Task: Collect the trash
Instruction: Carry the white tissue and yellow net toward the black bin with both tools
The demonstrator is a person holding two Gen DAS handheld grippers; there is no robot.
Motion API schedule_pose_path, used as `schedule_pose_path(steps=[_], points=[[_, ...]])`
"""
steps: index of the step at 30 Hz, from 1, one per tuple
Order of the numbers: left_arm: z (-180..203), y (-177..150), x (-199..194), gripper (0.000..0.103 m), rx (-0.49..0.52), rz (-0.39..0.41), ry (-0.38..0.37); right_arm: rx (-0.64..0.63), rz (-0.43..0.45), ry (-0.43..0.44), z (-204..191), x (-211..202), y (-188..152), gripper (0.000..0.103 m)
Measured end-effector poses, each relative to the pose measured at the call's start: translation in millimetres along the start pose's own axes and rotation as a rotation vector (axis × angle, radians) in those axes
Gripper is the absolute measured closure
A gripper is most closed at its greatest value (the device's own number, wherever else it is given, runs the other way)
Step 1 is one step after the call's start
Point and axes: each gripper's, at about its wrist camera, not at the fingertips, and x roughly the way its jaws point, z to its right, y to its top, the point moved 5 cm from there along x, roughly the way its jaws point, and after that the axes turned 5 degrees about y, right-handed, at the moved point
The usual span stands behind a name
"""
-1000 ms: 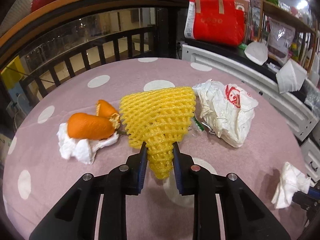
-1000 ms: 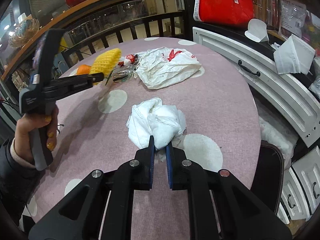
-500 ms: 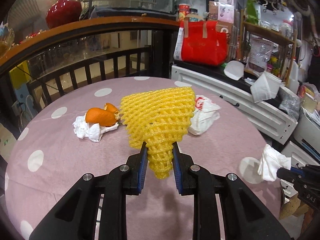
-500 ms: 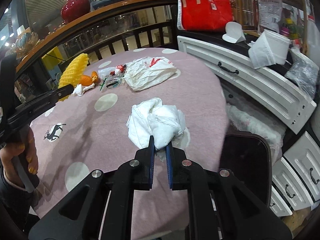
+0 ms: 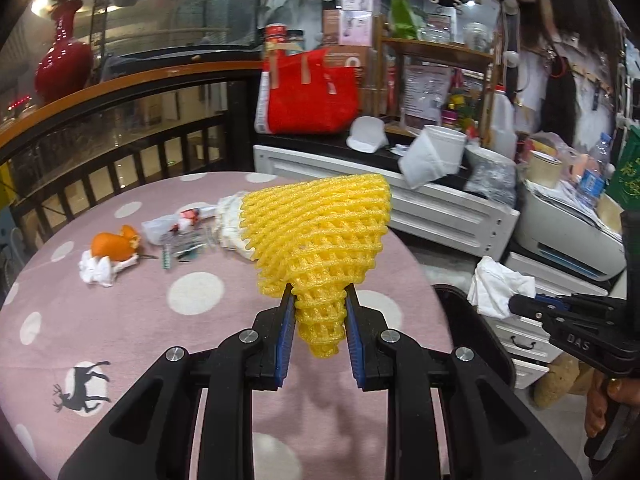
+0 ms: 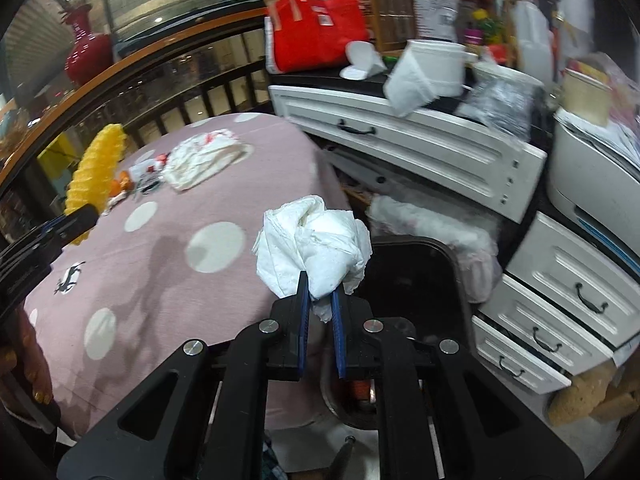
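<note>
Right wrist view: the right gripper (image 6: 319, 304), clamped on the crumpled tissue (image 6: 314, 250), has swung off the table (image 6: 160, 264) toward the black bin (image 6: 416, 280) at 3 o'clock, while the left gripper (image 5: 320, 312) trails along pinching the yellow foam fruit net (image 5: 320, 236), so both look about ready to drop.

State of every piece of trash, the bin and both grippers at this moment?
Left gripper: shut on yellow foam net, airborne.
Right gripper: shut on crumpled tissue, near black bin.
Orange peel: on table.
White plastic bag: on table.
</note>
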Motion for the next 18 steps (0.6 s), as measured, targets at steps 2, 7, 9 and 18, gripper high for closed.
schedule_pose_path(steps=[2,7,9,18], points=[[15,-1,-1,0.08,0.013,-0.003,-0.031,0.03,-0.006,-0.024,17,-2,-4,0.092],[53,-1,-3,0.08,0.058,0.004,-0.097,0.097,-0.035,-0.068,52,5,-19,0.092],[68,-1,-3,0.08,0.073,0.005,-0.127,0.113,-0.055,-0.081,61,13,-26,0.092],[126,-15,8,0.08,0.135,-0.044,-0.223,0.213,-0.177,-0.089,95,65,-64,0.089]])
